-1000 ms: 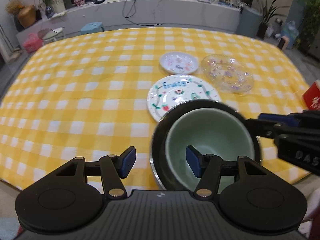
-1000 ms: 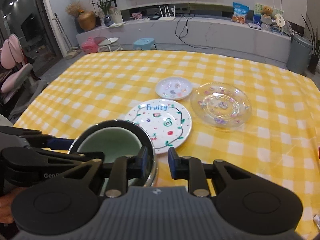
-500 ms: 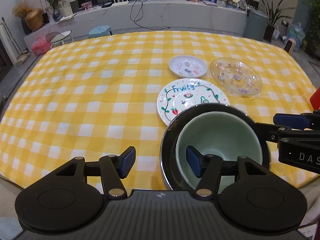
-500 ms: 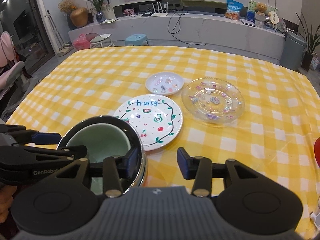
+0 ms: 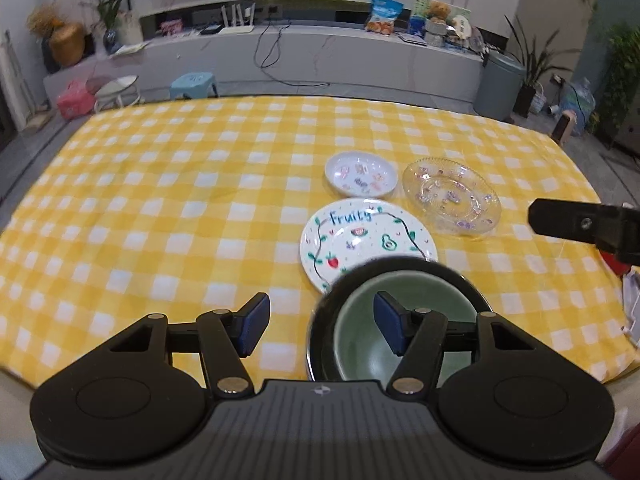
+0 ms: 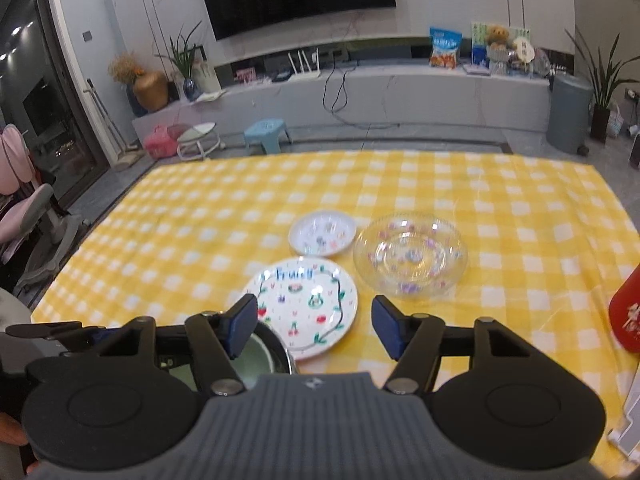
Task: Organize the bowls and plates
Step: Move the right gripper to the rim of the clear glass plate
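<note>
A green bowl sits nested inside a black bowl at the table's near edge; both show partly in the right wrist view. Behind them lies a white "Fruity" plate, then a small white plate and a clear glass plate. My left gripper is open and empty, above the bowls' left rim. My right gripper is open and empty, raised above the table to the right of the bowls.
The table carries a yellow checked cloth. A red object stands at the right edge of the table. Part of the right gripper shows at the right in the left wrist view. A TV bench and stools stand beyond the table.
My right gripper opened wide, let go of the black bowl's rim and pulled up and back. My left gripper also rose and drew back, still open. The bowls stay on the table.
</note>
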`<state>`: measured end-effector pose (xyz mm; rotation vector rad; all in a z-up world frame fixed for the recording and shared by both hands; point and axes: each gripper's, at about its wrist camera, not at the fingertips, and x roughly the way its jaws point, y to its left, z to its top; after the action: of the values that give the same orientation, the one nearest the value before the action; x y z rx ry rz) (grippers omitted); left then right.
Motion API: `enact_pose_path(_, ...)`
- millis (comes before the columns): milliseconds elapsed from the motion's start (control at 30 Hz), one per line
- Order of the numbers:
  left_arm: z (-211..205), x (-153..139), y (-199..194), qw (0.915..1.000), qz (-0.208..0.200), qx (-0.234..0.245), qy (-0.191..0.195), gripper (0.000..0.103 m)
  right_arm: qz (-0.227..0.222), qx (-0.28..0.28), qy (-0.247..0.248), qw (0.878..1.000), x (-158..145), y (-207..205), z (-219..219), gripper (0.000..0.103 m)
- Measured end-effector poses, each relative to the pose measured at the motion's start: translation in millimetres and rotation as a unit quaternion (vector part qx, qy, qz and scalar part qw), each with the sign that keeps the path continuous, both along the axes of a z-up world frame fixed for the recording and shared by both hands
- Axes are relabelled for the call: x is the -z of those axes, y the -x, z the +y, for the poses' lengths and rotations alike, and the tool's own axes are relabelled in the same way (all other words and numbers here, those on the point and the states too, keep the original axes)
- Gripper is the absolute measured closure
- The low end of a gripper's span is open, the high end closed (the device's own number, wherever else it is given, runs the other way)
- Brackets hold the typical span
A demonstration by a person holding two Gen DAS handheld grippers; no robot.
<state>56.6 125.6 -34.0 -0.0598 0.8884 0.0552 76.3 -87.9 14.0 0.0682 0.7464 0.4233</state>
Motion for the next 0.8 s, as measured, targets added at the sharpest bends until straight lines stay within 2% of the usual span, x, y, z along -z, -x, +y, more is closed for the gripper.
enact_pose_path(100, 9, -9, -15, 1.0, 0.002, -0.006, -0.001, 0.033, -0.011, 0.0, 0.014, 1.0, -4, -3, -1, 0.04)
enact_pose_path(200, 18, -18, -25, 0.9997, -0.01, -0.014, 0.019, 0.033, -0.016, 0.015, 0.026, 0.999, -7, -9, -7, 0.04)
enact_pose_path(433, 22, -28, -48, 0.9983, -0.02, -0.022, 0.05, 0.034, -0.008, 0.071, 0.011, 0.997, -19, -31, -37, 0.039)
enact_pose_path(567, 22, -31, -71, 0.9976, -0.005, -0.032, 0.062, 0.036, 0.008, 0.083, -0.01, 0.996, -16, -42, -42, 0.039)
enact_pose_path(700, 10, -41, -83, 0.9986, -0.013, 0.008, 0.05, 0.036, 0.017, 0.08, 0.002, 0.997, -7, -57, -39, 0.039)
enact_pose_path(800, 5, -42, -95, 0.9979, -0.014, 0.026, 0.058, 0.036, 0.026, 0.083, 0.012, 0.996, 4, -69, -43, 0.039)
